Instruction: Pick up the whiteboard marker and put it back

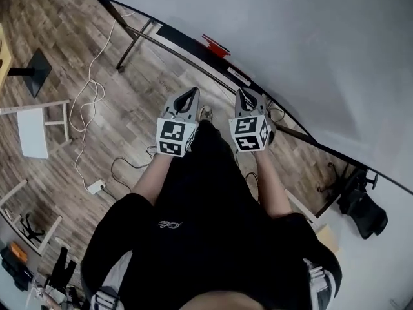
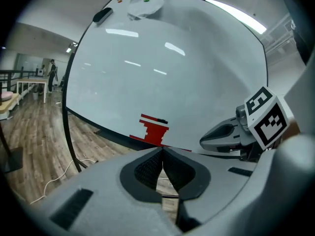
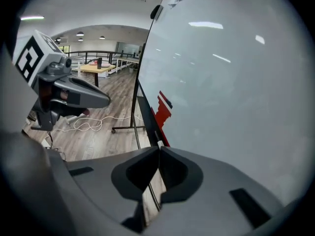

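Wooden floor (image 1: 64,37) fills the left of the head view, and a large whiteboard (image 1: 290,44) on a dark frame runs along the right.

The left gripper (image 2: 161,150) is clenched: its tips meet and nothing sits between them. The right gripper (image 3: 158,148) is clenched as well, tip against tip, and it is empty. The person holds the two side by side in front of the body, close but not touching, both aimed toward the board's lower edge.

Past the tips lies that lower edge, a dark ledge (image 1: 187,44) that crosses the head view on a slant. A red stepped stack (image 2: 155,129) sits on it, well apart from both grippers, with a short dark piece (image 2: 160,121) at its top right. At this size I cannot tell whether that piece is the whiteboard marker.

The floor between the grippers and the ledge is bare boards. A leg of the board's frame (image 1: 132,44) comes down to the floor left of the stack.

Further left, a white cable (image 1: 90,95) loops across the floor down to a small plug block (image 1: 95,186). A white stool (image 1: 32,131) and a black stand base (image 1: 35,70) keep well off to that side.

On the right, a black office chair (image 1: 364,208) stands near the board's far end. In the left gripper view the board's curved dark rim (image 2: 69,107) cuts it off from the long open room behind.
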The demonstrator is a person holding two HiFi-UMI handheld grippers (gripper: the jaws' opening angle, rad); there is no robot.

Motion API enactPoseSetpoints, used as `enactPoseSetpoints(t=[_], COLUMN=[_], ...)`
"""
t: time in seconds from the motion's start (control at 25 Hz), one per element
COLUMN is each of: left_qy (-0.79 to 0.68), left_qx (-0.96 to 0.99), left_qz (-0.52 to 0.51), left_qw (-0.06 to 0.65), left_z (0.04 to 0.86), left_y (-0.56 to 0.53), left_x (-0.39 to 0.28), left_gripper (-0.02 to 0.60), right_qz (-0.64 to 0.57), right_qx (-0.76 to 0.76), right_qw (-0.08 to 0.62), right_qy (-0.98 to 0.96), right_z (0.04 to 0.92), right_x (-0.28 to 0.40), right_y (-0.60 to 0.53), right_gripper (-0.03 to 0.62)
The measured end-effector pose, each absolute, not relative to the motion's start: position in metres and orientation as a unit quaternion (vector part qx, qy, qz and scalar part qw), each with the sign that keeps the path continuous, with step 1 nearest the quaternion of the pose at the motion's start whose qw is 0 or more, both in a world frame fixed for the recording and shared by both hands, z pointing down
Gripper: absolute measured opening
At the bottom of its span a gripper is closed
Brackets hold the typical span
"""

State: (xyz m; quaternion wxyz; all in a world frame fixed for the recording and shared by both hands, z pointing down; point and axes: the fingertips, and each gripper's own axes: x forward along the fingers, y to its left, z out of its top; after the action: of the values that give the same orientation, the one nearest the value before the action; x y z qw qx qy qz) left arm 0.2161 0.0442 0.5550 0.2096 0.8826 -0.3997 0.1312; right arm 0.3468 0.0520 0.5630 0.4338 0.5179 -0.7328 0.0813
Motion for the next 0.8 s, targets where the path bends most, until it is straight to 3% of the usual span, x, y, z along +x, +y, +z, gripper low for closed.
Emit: enactPoseSetpoints(t=[0.28,0.36,0.4,0.8], left_qy=[-0.433,-0.441,-0.447,-0.508], left_qx=[0.855,0.849,0.845,0.806], left_qz=[0.151,0.154,0.155,0.151], left_qw=[0.242,0.246,0.248,0.265], left_z=[0.58,0.582,0.583,0.586], left_y=[0.053,0.055,0.056,0.057], left_x=[0.206,0.198,0.193,0.139], left_gripper=[0.007,0.007,0.006,0.008], right_qz=[0.035,0.031,0.028,0.007], right_qx=[0.474,0.462,0.456,0.434], right_qw=[0.517,0.532,0.541,0.596], right_qy=[-0.712,-0.709,-0.706,-0.675], right_z=[0.6,0.611,0.618,0.641], right_x=[0.356,0.354,0.354,0.367], right_y=[0.031,0.027,0.025,0.004], right_gripper=[0.014,0.108,0.117,0.106])
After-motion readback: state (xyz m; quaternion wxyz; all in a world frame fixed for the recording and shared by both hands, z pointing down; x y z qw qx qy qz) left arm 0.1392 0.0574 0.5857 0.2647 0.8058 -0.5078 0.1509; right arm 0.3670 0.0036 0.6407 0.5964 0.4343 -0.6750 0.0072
